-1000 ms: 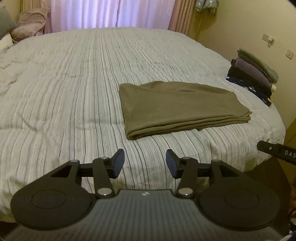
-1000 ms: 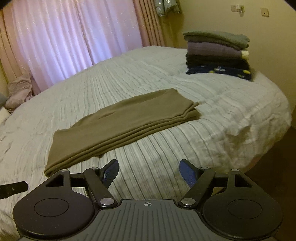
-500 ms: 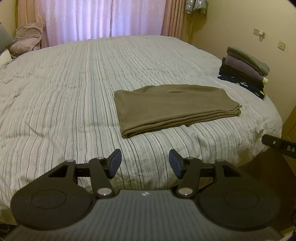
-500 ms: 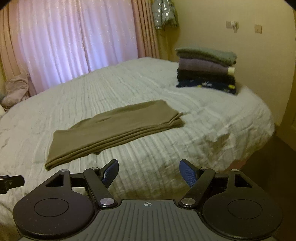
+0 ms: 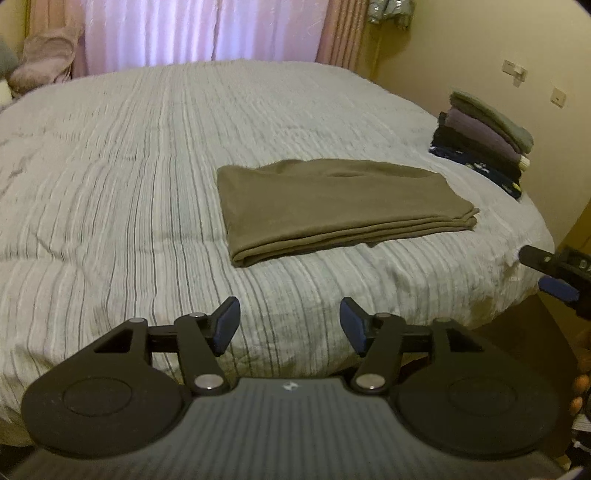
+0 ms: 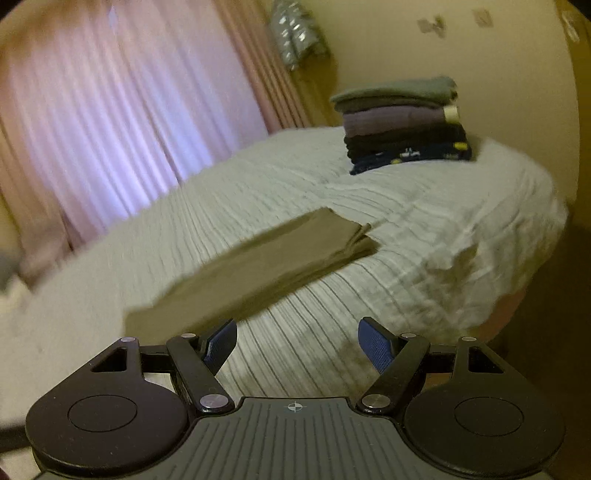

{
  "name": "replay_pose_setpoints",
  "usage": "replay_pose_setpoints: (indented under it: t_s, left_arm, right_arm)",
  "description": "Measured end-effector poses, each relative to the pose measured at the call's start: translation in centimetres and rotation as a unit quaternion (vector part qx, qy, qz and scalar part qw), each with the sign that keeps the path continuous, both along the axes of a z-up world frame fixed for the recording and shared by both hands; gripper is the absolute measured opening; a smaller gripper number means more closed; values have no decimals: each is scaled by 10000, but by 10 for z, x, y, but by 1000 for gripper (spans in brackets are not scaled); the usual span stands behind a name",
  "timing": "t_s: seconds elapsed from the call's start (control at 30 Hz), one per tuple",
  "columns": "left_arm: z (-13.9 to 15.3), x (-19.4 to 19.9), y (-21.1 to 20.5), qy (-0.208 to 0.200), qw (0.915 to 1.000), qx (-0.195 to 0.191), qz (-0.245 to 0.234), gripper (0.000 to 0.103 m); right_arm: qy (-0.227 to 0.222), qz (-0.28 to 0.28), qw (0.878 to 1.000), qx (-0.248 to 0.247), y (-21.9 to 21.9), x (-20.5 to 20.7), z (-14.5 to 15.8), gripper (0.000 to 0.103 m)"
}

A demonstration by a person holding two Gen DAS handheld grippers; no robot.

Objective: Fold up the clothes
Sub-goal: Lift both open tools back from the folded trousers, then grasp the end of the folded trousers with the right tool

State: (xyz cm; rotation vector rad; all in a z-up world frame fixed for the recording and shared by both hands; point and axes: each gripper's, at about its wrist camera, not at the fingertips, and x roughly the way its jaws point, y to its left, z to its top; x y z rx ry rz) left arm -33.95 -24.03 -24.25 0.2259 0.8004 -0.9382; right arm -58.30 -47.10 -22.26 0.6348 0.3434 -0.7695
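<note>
The left tool [image 5: 288,325] has just been opening, nothing between its jaws, short of the striped bed [image 5: 122,192]. The folded olive garment [image 5: 332,203] lies flat mid-bed, a stack of folded clothes [image 5: 484,140] beyond. The right tool [image 6: 297,343] gapes empty.

Dim, warm room light; pale daylight glows through the sheer curtains [image 5: 207,33]. The left view is fairly sharp, the right heavily motion-blurred; fisheye bending darkens both frames' corners.

Left gripper [image 5: 288,325] fingers spread wider, nothing between, right view tilted
</note>
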Motion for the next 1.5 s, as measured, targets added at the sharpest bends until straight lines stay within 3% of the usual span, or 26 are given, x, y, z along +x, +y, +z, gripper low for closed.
replay_pose_setpoints:
  t_s: [0.17,0.37,0.47,0.6,0.67,0.8,0.97,1.07,1.2,1.3,1.4,1.5]
  left_arm:
    - [-12,19,-8,171,9997,-148,103,54]
    - [-19,42,-23,259,9990,-367,48,40]
    - [-22,53,-32,303,9987,-416,18,40]
    - [-27,67,-47,395,9981,-480,-10,40]
    - [-29,72,-54,406,9979,-510,-15,40]
    - [-34,84,-63,486,9968,-634,-59,40]
    - [-43,99,-75,718,9937,-853,-78,28]
    - [-49,107,-83,772,9918,-1006,-138,23]
    - [-73,117,-97,948,9930,-698,13,22]
    - [-82,120,-96,1068,9915,-730,112,20]
    - [-79,121,-96,1061,9913,-776,59,20]
    - [-83,126,-93,1201,9892,-838,81,20]
  right_arm:
    - [-418,-18,9968,684,-35,-3,-20,76]
    - [-1311,23,9804,1470,-80,0,-39,76]
    - [-1934,-208,9609,1972,-109,0,-50,75]
    - [-2770,-591,9171,2805,-154,0,-72,75]
    - [-2904,-774,9046,3022,-174,3,-82,66]
    - [-2675,-1152,9040,3130,-200,6,-94,63]
    - [-2538,-1250,9024,3251,-218,13,-106,58]
    - [-2417,-1308,9052,3240,-222,17,-111,46]
    - [-2430,-1312,9067,3187,-223,19,-117,46]
    - [-2420,-1274,9089,3148,-223,18,-118,45]
    - [-2460,-1212,9120,3052,-222,18,-117,36]
    - [-2335,-1163,9189,2959,-221,25,-117,33]
